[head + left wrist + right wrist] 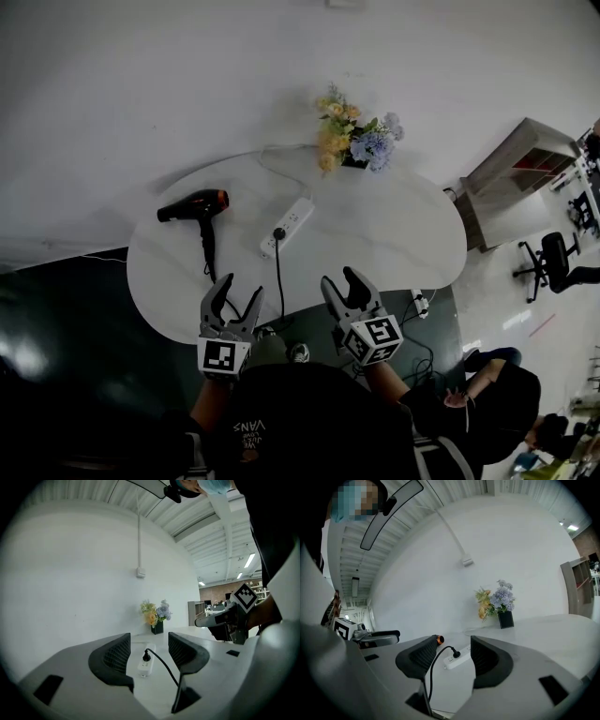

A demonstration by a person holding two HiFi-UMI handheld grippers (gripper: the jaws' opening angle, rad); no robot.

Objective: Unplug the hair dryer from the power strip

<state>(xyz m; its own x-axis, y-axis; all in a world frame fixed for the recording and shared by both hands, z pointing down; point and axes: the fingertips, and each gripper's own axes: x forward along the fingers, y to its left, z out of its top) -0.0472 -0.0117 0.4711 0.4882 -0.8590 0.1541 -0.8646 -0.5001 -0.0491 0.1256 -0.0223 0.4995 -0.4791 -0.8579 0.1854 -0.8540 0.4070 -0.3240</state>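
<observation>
A black hair dryer with an orange nozzle ring lies on the left of the white oval table. Its black cord runs off the near edge and back up to a black plug seated in the white power strip. My left gripper and right gripper hover open at the table's near edge, short of the strip, nothing between their jaws. The left gripper view frames the power strip and plug between open jaws. The right gripper view shows the plug between open jaws.
A black vase of yellow and blue flowers stands at the table's far edge against the white wall. Cables and another power strip lie on the dark floor under the table. A shelf unit and office chair stand at right.
</observation>
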